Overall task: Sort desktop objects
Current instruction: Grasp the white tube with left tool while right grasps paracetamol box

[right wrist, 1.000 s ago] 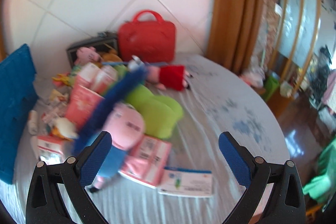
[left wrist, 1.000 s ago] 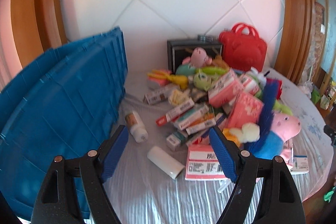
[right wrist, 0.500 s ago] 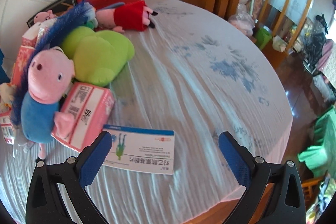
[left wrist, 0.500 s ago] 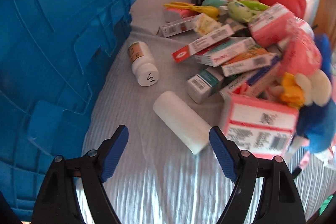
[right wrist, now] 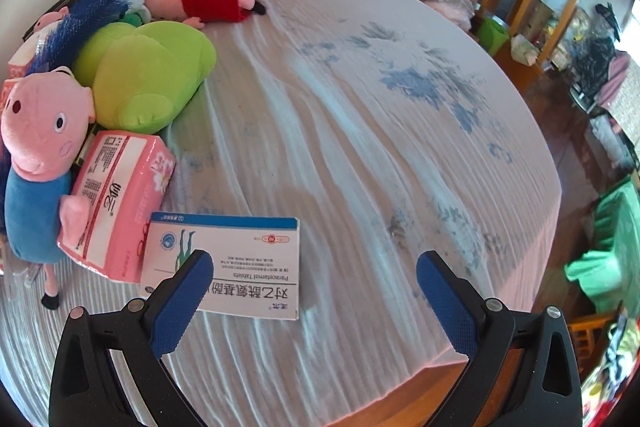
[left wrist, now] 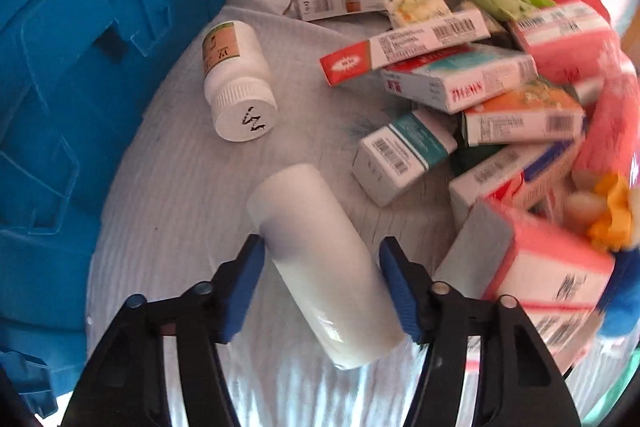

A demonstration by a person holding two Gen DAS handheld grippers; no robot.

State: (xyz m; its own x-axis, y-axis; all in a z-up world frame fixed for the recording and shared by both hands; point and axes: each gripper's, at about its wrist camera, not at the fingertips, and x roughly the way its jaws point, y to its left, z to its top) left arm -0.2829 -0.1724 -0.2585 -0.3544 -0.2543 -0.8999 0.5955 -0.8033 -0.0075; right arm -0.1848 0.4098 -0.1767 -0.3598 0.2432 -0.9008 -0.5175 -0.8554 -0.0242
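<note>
My two grippers over the messy table

In my left view, my left gripper point(left wrist: 322, 263) has just been closing, and the smooth white tube point(left wrist: 320, 259) lies between its blue pads; the left pad looks like it touches, the right one I cannot tell. The tube is round and long, lying flat on the striped cloth point(left wrist: 168, 195), its far end tipped up and to the left. A white pill bottle point(left wrist: 236, 83) lies near it, cap toward me. The ribbed blue crate point(left wrist: 80, 67) stands on the left, and a heap of cardboard boxes point(left wrist: 460, 87) crowds the right. In my right view, my right gripper point(right wrist: 314, 275) is wide open and holds nothing. A flat white and blue box point(right wrist: 240, 259) lies under its left pad, next to a shiny pink pack point(right wrist: 116, 203), a soft pig toy point(right wrist: 36, 155) and a fuzzy green toy point(right wrist: 144, 75).
</note>
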